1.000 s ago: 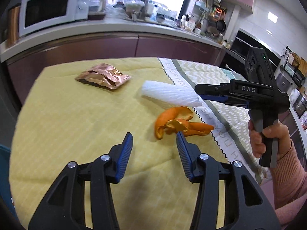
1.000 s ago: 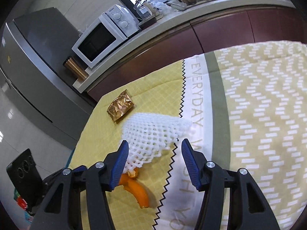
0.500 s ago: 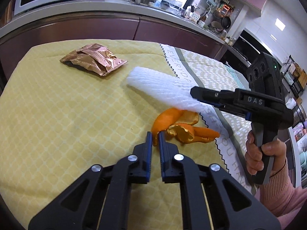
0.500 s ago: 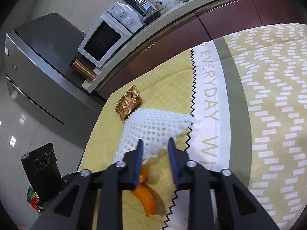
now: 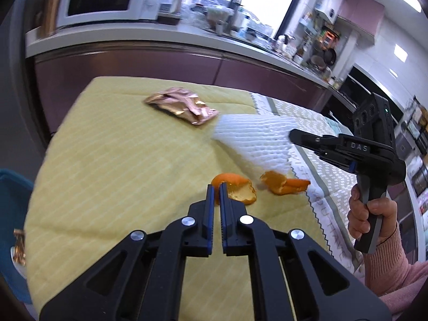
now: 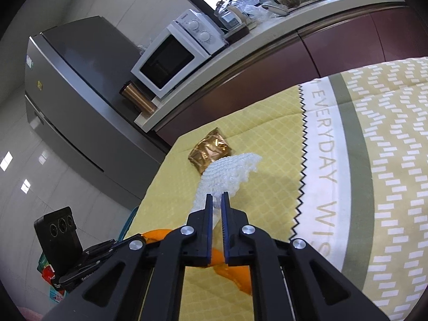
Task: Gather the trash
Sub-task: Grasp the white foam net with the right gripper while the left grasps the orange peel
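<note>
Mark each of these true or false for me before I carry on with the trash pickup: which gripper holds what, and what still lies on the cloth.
1. The right gripper is shut on the white foam fruit net. True.
2. The left gripper is shut on a piece of orange peel. True.
3. The crumpled copper foil wrapper is held by a gripper. False: it lies free on the yellow quilted tablecloth.
4. All the orange peel is in the left gripper. False: a second peel piece lies apart on the cloth.
5. The white microwave stands on the table. False: it stands on the counter behind.
</note>
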`<state>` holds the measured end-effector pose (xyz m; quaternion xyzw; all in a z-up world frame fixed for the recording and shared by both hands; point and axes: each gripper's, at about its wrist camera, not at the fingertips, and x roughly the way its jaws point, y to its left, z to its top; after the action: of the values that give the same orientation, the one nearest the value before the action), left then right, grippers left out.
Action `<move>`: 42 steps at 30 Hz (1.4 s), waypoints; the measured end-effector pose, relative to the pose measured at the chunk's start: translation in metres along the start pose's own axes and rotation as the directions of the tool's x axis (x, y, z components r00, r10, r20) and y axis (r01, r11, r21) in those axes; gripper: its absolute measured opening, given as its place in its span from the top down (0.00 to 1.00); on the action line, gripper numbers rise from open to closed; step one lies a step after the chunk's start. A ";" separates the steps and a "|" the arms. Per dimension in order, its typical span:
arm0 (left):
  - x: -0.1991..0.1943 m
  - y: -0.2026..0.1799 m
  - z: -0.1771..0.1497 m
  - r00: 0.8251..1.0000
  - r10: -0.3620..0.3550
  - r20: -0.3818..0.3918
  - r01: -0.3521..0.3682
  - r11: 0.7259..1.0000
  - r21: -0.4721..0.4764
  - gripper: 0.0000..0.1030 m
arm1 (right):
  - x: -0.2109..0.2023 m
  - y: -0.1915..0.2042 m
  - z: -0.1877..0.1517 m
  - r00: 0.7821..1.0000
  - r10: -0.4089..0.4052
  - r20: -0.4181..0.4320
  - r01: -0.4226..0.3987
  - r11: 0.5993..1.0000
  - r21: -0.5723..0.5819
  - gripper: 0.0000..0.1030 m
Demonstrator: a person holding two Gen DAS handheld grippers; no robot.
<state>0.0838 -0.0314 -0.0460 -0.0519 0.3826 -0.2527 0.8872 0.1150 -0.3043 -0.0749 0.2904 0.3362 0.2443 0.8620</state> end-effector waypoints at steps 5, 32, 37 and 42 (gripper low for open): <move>-0.017 0.016 -0.014 1.000 0.021 -0.002 -0.022 1.000 -0.020 0.96 | 0.004 0.010 -0.003 1.000 0.019 -0.010 -0.019 1.000 -0.009 0.95; -0.010 0.021 -0.024 0.999 0.039 -0.025 -0.040 0.999 -0.029 0.90 | 0.008 0.037 -0.013 0.999 0.050 -0.012 -0.051 0.998 -0.039 0.95; -0.028 0.023 -0.026 0.998 0.057 0.008 -0.057 0.998 -0.034 0.90 | 0.007 0.047 -0.013 0.997 0.071 -0.010 -0.071 0.996 -0.054 0.95; -0.047 0.027 -0.028 0.996 0.083 0.043 -0.081 0.996 -0.043 0.90 | 0.006 0.056 -0.014 0.995 0.100 -0.008 -0.100 0.993 -0.060 0.95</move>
<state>0.0476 0.0180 -0.0426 -0.0602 0.3695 -0.2067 0.9039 0.0964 -0.2566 -0.0486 0.2803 0.3156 0.2979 0.8562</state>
